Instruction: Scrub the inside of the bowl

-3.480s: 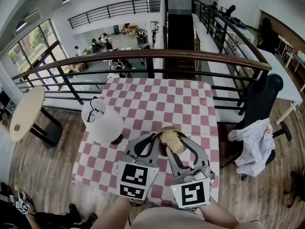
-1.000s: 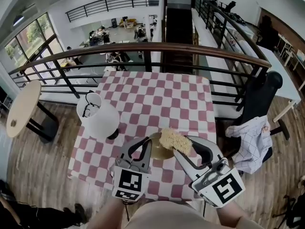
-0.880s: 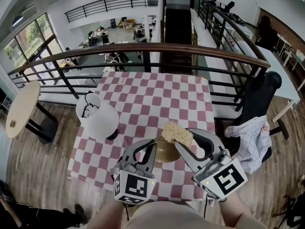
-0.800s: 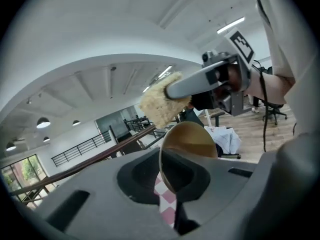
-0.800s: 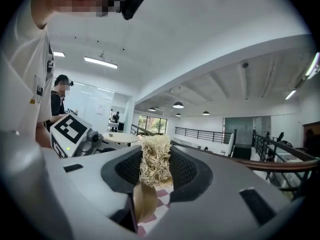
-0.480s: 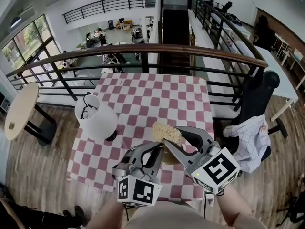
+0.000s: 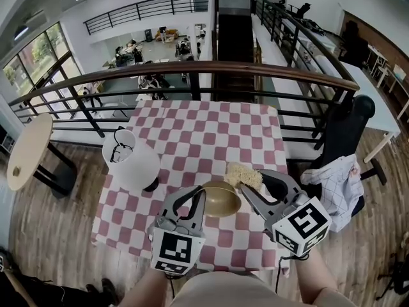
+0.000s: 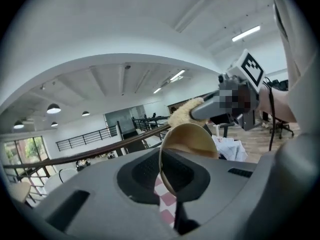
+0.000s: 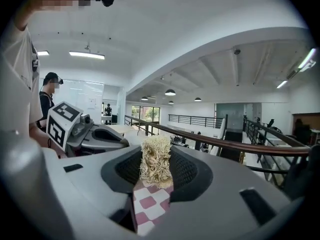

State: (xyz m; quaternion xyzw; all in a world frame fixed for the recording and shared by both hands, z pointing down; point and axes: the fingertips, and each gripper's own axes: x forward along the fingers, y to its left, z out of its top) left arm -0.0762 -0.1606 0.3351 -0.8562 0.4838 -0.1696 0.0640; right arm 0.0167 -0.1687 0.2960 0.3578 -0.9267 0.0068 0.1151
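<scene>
One left gripper [image 7: 197, 194] is clamped on the rim of one bowl [image 7: 221, 199], which is held over the checkered table [image 7: 211, 133]. One right gripper [image 7: 250, 180] is closed on one scrub pad [image 7: 242, 174], just beside the bowl.

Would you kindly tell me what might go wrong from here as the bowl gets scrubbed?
1. The left claw pinches the golden-brown round bowl only by its thin rim and holds it tilted. Scrubbing pressure may twist it loose onto the red-and-white checked tablecloth.
2. The right claw holds the pale fibrous scrubber at the bowl's outer edge, not inside it. A push from there may skid off the rim.
</scene>
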